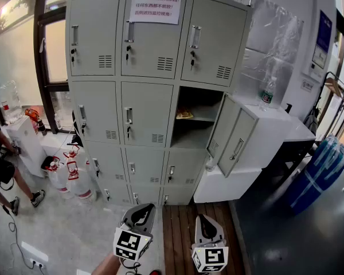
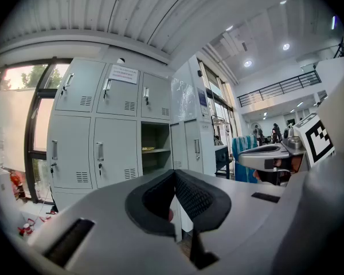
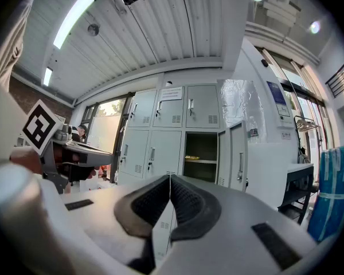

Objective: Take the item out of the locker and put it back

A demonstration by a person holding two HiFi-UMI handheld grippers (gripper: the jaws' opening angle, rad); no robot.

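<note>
Grey sheet-metal locker (image 1: 152,90) filling mid-frame: flat doors, slotted vents, slim handles. One compartment right of centre gaping, its door (image 1: 232,135) swung out to the right. On the shelf (image 1: 198,119) inside, a flat yellowish item (image 1: 184,114), too small and dim to name. Down at the bottom edge, left gripper (image 1: 140,212) and right gripper (image 1: 206,223), both pinched closed, ribbed black pads (image 2: 195,196) tip to tip, nothing between. Marker cubes partly cut off below.

Your locker (image 1: 149,105) has one compartment open (middle row, right column). Inside it, a single shelf (image 1: 203,120) carries a flat yellowish item (image 1: 184,114) on its left part. Just beside the locker, a bottle (image 1: 268,90) stands on the white cabinet (image 1: 272,132).
</note>
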